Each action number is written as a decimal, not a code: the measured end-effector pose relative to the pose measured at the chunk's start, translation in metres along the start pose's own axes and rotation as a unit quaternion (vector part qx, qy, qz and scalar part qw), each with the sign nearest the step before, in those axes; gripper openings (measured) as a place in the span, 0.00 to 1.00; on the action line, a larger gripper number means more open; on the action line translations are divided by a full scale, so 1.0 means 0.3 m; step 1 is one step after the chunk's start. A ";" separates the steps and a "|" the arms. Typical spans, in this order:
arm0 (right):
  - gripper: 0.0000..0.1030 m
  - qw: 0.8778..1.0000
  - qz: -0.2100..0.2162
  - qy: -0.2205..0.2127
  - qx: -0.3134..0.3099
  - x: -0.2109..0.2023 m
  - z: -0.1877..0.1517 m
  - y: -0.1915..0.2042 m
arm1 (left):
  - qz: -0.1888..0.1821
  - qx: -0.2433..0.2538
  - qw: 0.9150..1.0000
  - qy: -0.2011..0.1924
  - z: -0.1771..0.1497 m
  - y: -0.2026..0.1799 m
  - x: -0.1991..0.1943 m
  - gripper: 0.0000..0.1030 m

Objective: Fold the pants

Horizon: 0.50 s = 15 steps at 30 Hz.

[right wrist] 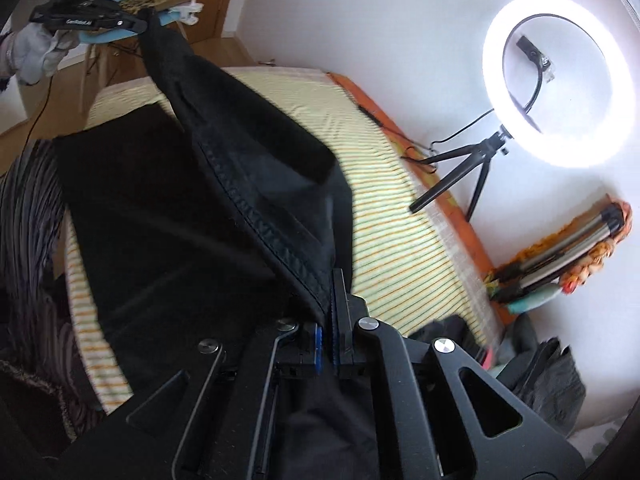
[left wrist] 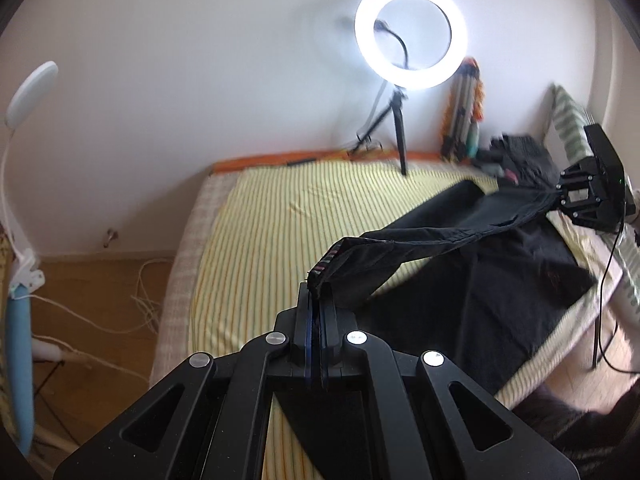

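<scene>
fingers (left wrist: 310, 300) on pants (left wrist: 472, 280), label seemingly "genrobot.ai"

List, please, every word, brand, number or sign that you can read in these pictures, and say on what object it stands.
Small white print on the side of the left gripper, seen in the right wrist view: too blurred to read with certainty.
Faint reddish mark on the black pants: not readable.
No other text is visible.
</scene>
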State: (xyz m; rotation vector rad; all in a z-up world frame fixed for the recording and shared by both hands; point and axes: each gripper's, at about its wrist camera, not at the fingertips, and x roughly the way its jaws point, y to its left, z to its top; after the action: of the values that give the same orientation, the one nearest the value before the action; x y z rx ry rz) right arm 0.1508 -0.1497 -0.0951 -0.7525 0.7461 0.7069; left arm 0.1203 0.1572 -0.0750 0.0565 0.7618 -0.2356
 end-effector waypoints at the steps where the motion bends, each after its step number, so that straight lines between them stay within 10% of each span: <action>1: 0.03 1.000 0.005 0.003 0.000 -0.002 -0.027 0.037 | -0.003 0.005 1.000 0.010 -0.027 -0.015 -0.006 0.01; 15: 0.03 0.995 0.056 0.083 0.021 0.092 -0.264 0.237 | -0.035 -0.013 0.994 0.103 -0.347 -0.146 -0.064 0.13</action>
State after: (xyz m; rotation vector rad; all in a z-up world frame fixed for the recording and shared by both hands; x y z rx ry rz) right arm 0.0845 -0.1666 -0.1811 -0.7407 0.9571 0.7341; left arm 0.0263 0.1326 -0.1356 0.0296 0.9732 -0.2890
